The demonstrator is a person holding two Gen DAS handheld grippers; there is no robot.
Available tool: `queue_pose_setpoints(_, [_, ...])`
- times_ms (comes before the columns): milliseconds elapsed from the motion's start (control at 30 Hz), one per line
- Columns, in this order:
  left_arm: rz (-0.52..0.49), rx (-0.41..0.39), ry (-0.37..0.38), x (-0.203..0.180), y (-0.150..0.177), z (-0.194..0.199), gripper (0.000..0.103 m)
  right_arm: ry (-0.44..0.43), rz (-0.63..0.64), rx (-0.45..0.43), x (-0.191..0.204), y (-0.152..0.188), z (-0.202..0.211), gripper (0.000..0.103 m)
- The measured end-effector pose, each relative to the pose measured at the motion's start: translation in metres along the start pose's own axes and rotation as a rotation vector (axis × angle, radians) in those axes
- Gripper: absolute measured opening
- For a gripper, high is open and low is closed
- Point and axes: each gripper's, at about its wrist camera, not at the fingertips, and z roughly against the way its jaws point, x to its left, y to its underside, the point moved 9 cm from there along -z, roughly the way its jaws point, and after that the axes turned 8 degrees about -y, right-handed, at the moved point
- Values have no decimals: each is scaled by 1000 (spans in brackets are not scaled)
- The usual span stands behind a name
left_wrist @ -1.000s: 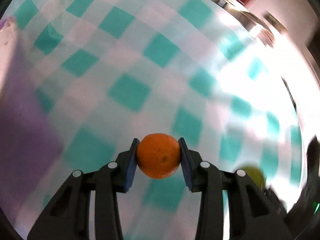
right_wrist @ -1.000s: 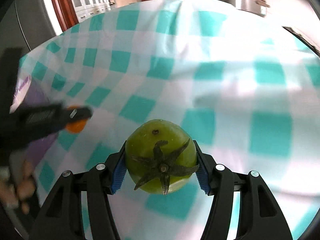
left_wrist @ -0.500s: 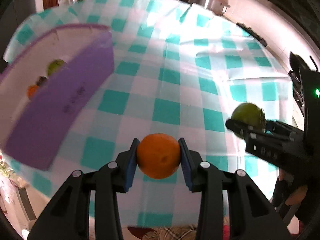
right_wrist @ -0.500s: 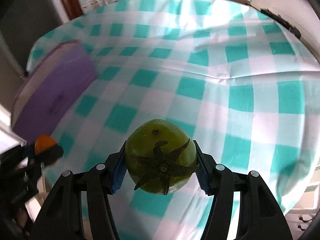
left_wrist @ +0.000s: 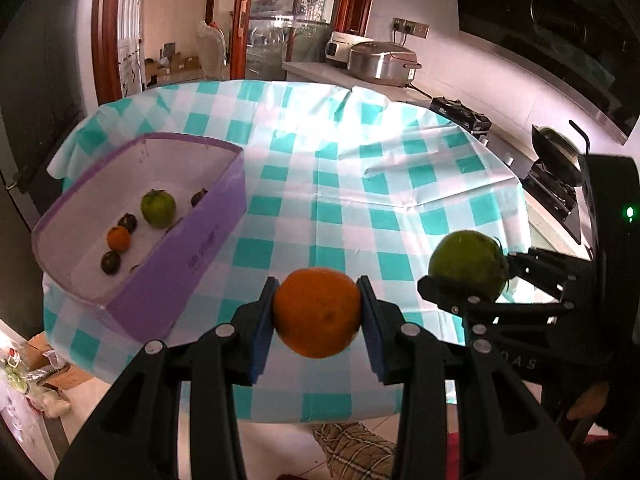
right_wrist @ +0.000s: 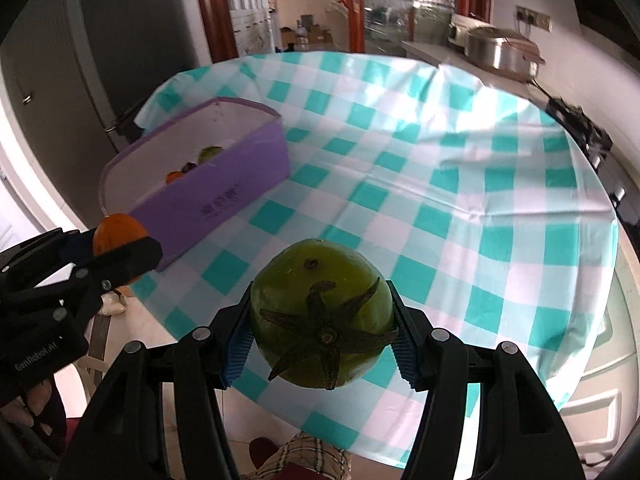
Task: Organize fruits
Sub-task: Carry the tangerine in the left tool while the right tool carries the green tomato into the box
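At the bottom centre of the left wrist view, the left tool (left_wrist: 318, 314) is clamped on an orange (left_wrist: 316, 312), held in the air above the near edge of the surface (left_wrist: 400, 168). At the bottom centre of the right wrist view, the right tool (right_wrist: 320, 328) is clamped on a green tomato (right_wrist: 322, 314); its dried calyx faces the camera, so its stem axis points back along the tool. The orange is near round, with no clear long axis.

Farther off, in the left of both views, stands the purple box (left_wrist: 192, 264), open at the top and set at a slant, its long side running toward the upper right. Inside lie a green fruit (left_wrist: 158, 208), a small orange fruit (left_wrist: 118, 238) and some dark fruits.

The step looks like carrying both fruits to the box. Best to bring each above the rim, lower it over a bare patch of the white floor, then release gently so nothing rolls or bruises.
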Motion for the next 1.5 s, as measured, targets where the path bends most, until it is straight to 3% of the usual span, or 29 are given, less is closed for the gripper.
queue_pose_setpoints(467, [74,14,-12,41,18,9,40,-60,71,20,48,-2,-6,58])
queue_pose_setpoints(700, [97,47,-3,45,19,-15,40,-61,81,77,40,-8,-28,58])
queue_pose_setpoints(833, [70,41,-55,59,5,-26,40,-91,70,98,37,-30,-56,58])
queue_pose_setpoints(1267, [156,76,-255,158,-69,-65,40,-233,131,59,77,-152,-120,58])
queue_pose_setpoints(1500, [208,149,-330,203,-76,-93,40,-294,182,75,106,-197,-164,58])
